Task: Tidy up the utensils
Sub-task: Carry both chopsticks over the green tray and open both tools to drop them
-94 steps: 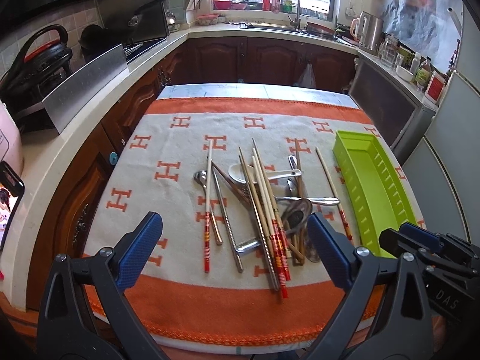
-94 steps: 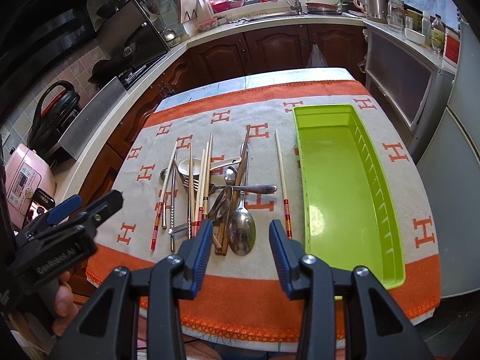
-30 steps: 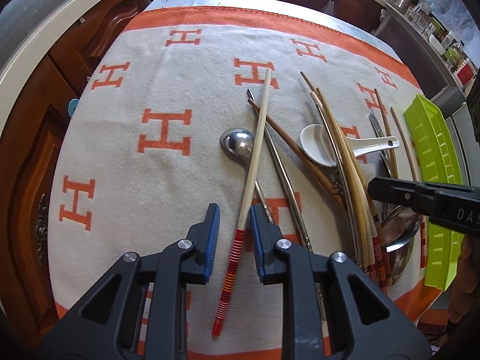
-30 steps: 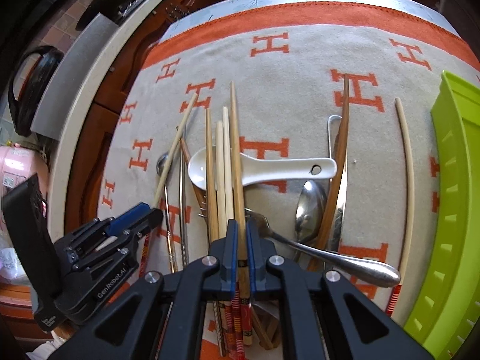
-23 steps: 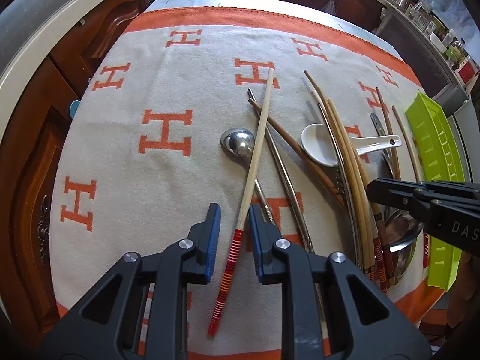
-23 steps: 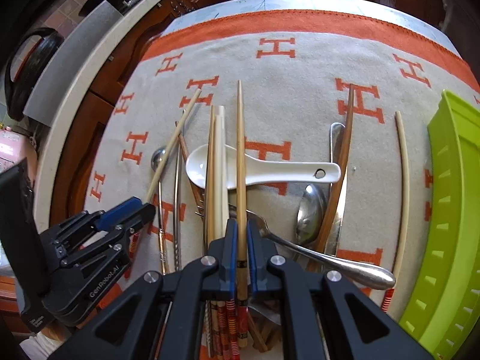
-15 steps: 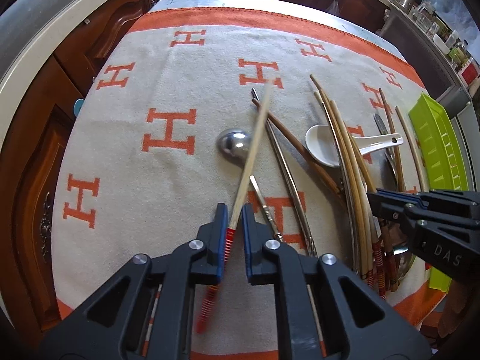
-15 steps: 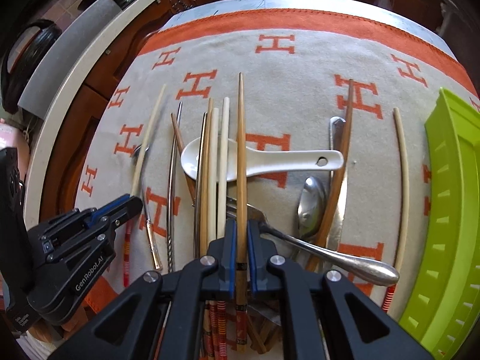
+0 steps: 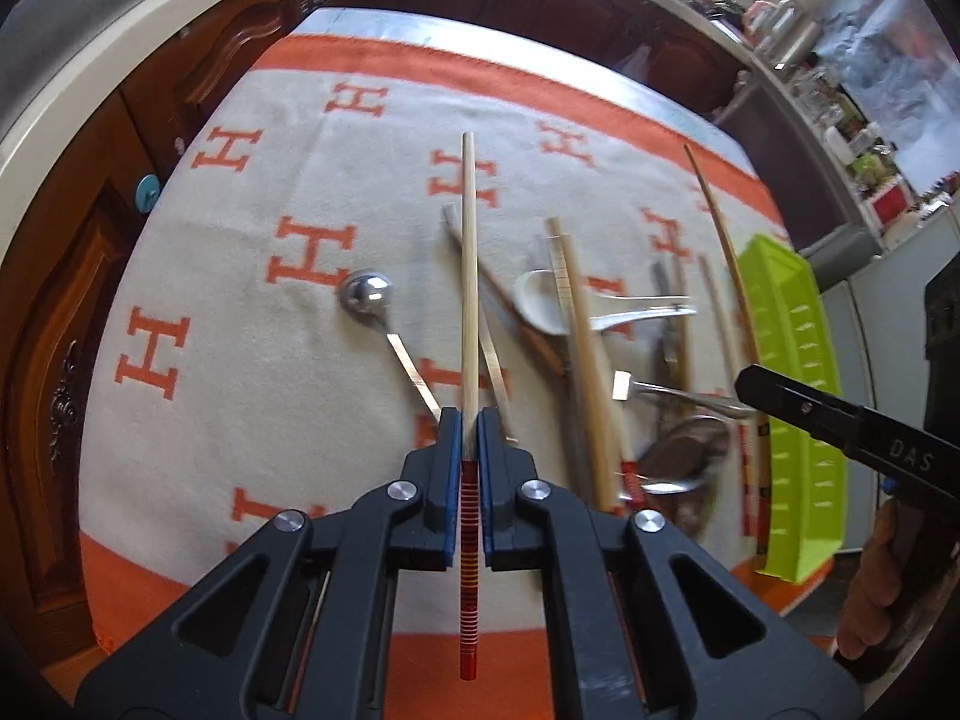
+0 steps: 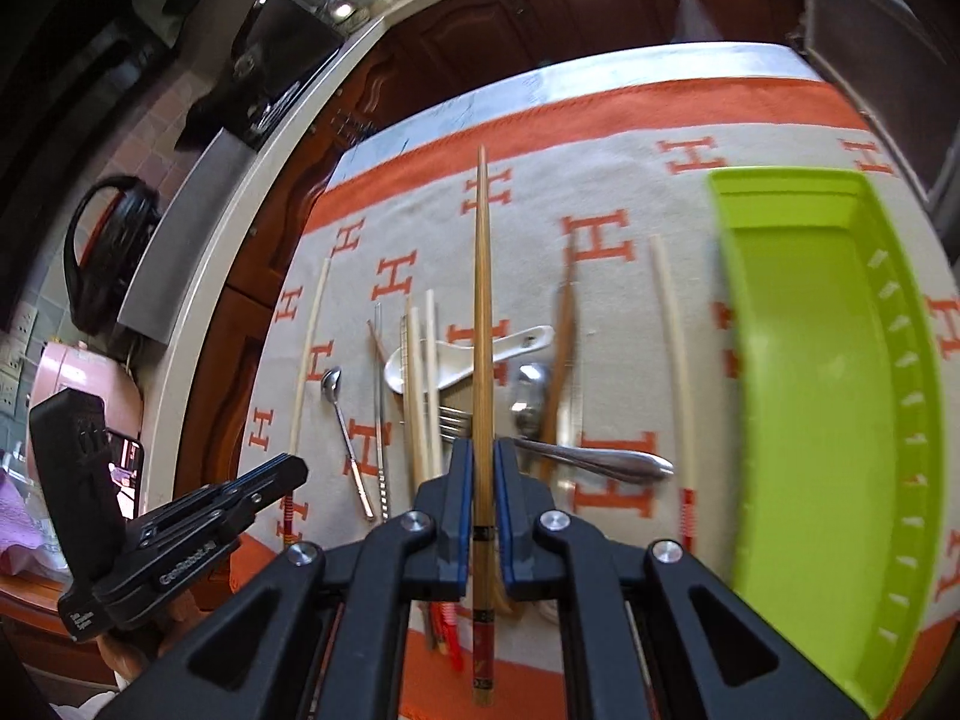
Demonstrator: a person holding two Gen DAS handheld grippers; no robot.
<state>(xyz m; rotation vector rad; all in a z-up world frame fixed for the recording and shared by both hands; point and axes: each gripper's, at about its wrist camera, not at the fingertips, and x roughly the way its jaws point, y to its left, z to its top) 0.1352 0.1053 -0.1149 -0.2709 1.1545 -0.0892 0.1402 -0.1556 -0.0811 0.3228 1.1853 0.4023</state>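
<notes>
Both jaws are clamped on chopsticks lifted off the bench, the left gripper [image 9: 469, 441] on a pale chopstick [image 9: 469, 276], the right gripper [image 10: 482, 471] on a darker chopstick [image 10: 481, 324], so the carry to the empty green tray [image 10: 804, 360] seemingly comes next.

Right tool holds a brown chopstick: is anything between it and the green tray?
Nothing visible blocks it. The right tool grips the brown chopstick above the utensil pile. The green tray sits to its right, interior empty; only a pale chopstick lies flat on the cloth between.
</notes>
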